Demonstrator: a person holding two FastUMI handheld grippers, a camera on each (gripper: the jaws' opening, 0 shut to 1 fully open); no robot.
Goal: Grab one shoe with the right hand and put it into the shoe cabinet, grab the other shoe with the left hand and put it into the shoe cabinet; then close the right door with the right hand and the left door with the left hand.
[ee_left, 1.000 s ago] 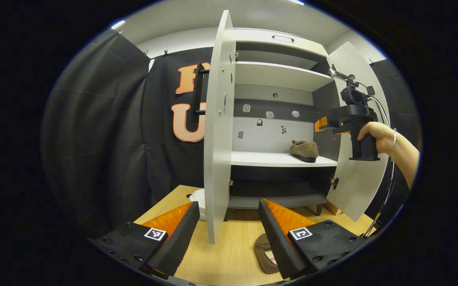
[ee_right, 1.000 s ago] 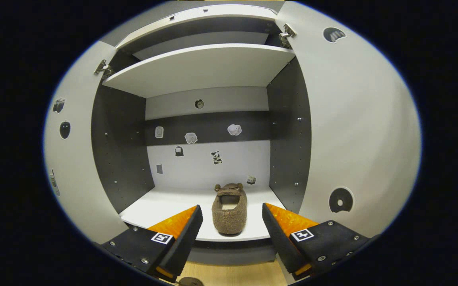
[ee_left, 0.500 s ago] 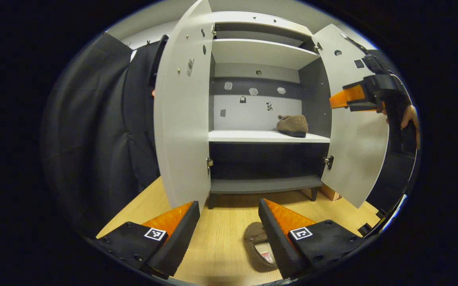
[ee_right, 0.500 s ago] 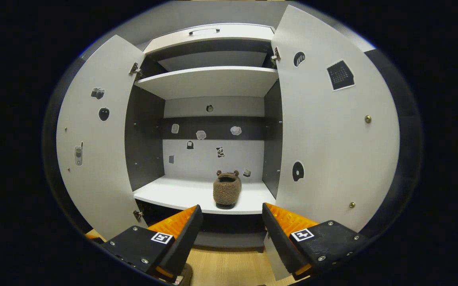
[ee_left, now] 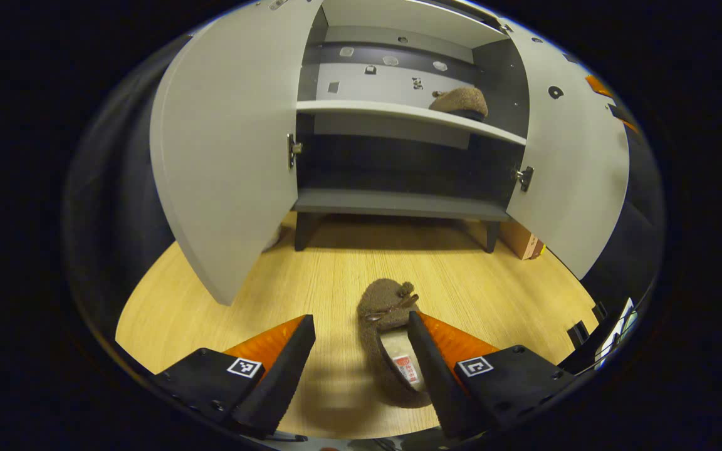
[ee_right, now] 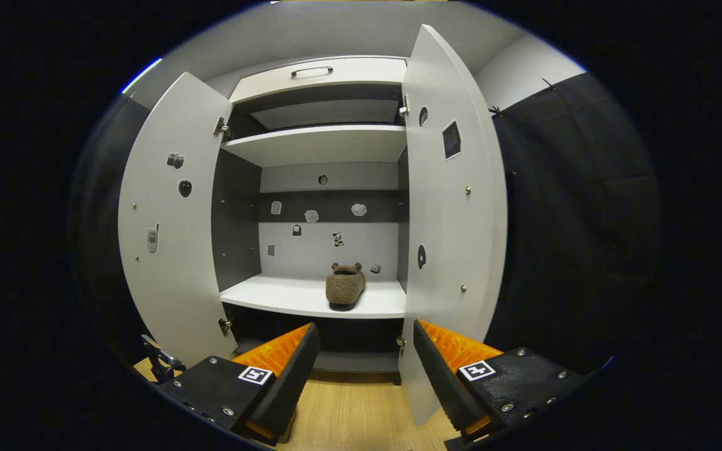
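Left gripper view looks down low; right gripper view level; both face cabinet (ee_right: 323, 150).

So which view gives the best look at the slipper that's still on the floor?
The left gripper view. The slipper on the floor lies close below the camera, opening up, partly behind the right finger of the open left claw. I can't make it out in the right gripper view, which faces the cabinet and the shelved slipper.

- Left gripper (ee_left: 361, 357): fingers spread wide, tilted downward, nothing clamped.
- Right gripper (ee_right: 366, 363): fingers spread wide, held level, nothing clamped.
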